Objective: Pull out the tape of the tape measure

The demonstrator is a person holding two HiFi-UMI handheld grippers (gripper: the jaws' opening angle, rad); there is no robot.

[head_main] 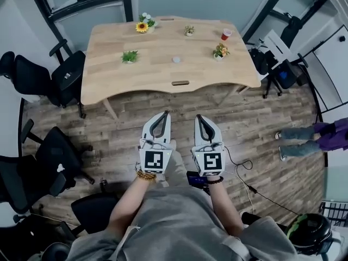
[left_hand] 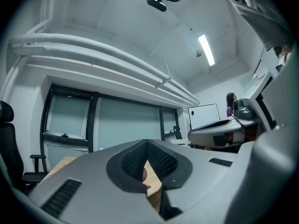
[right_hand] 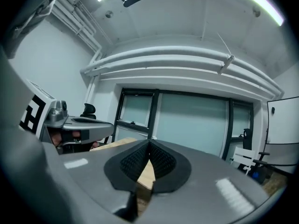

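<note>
A small round grey object, likely the tape measure, lies near the middle of the wooden table, far ahead of both grippers. My left gripper and right gripper are side by side over the wood floor, short of the table's near edge and pointing level toward it. Both are shut with nothing between the jaws. In the left gripper view the left gripper has its jaw tips meeting, with a sliver of tabletop showing past them. The right gripper view shows the same of the right gripper.
On the table stand a sunflower pot, small plants and a red cup. Black office chairs crowd the left. A person's legs are at the right, and a cable runs across the floor.
</note>
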